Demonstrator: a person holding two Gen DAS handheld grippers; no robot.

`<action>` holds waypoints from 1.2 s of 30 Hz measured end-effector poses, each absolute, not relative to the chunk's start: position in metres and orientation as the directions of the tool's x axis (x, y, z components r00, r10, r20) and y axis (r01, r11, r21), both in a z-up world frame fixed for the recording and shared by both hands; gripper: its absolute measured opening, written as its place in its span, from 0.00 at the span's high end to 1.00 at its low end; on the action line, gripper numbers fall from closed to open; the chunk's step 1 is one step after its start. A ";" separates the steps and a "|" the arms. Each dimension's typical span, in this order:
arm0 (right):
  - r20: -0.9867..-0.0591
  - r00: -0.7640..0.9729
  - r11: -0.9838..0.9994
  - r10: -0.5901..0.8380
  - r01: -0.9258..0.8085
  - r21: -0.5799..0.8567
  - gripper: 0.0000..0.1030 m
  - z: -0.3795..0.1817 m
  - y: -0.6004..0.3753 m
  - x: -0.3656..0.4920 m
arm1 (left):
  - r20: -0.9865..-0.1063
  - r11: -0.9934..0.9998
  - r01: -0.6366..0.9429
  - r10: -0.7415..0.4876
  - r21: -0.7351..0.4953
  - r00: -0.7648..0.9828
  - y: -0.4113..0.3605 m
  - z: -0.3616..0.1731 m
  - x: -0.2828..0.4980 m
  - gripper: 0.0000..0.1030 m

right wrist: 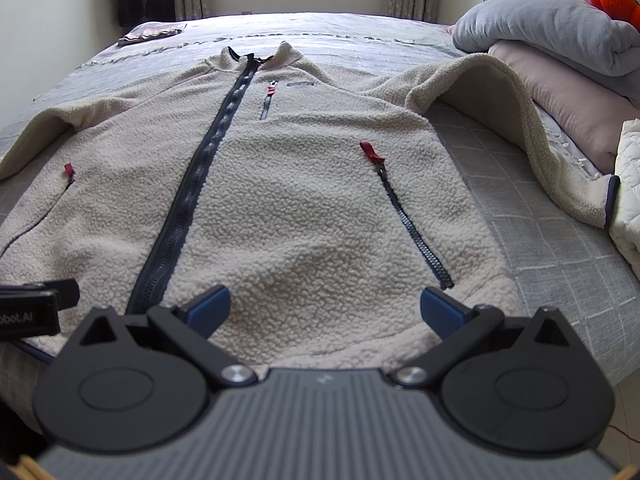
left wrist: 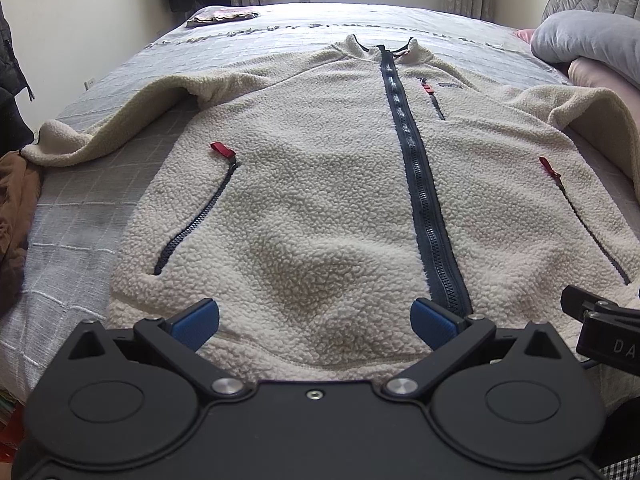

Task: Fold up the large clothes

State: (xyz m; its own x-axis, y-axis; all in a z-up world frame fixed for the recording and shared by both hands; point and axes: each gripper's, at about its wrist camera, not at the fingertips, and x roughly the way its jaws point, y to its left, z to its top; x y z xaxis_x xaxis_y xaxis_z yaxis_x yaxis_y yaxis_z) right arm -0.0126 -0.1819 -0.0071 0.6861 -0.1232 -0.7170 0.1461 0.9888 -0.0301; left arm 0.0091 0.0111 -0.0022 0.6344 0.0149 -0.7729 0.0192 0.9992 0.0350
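Observation:
A cream fleece jacket (left wrist: 320, 168) lies flat and face up on the bed, zipped shut with a dark front zipper (left wrist: 416, 176), sleeves spread to both sides. It also shows in the right wrist view (right wrist: 288, 184). My left gripper (left wrist: 315, 322) is open and empty, just above the hem left of the zipper. My right gripper (right wrist: 325, 308) is open and empty, above the hem right of the zipper (right wrist: 188, 200). Each gripper's body shows at the other view's edge.
The bed has a grey checked cover (left wrist: 92, 216). Grey and pink pillows (right wrist: 560, 52) and a white quilt (right wrist: 628, 200) lie at the right. A brown garment (left wrist: 16, 208) lies at the left edge. A folded cloth (left wrist: 222, 18) sits at the far end.

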 end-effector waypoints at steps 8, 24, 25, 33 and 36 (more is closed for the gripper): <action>-0.720 0.681 0.987 -0.137 0.152 -0.044 0.00 -0.009 -0.184 -0.010 | -0.776 0.999 0.014 0.026 0.045 0.630 0.013 -0.005 0.011 0.00; -0.708 0.698 0.993 -0.113 0.063 -0.097 0.00 0.005 -0.220 0.007 | -0.745 0.996 0.089 -0.039 0.027 0.666 0.057 0.001 0.030 0.00; -0.722 0.685 0.995 -0.102 0.055 -0.088 0.00 0.005 -0.229 0.011 | -0.750 0.996 0.087 -0.052 0.007 0.660 0.069 0.003 0.035 0.00; -0.816 0.577 0.986 0.016 0.127 0.109 0.00 -0.020 -0.327 0.026 | -0.830 0.986 -0.010 -0.137 -0.169 0.541 0.177 -0.018 0.067 0.00; -0.835 0.545 0.967 0.069 0.170 0.191 0.00 -0.039 -0.355 0.026 | -0.849 0.954 -0.037 -0.245 -0.296 0.468 0.199 -0.041 0.069 0.02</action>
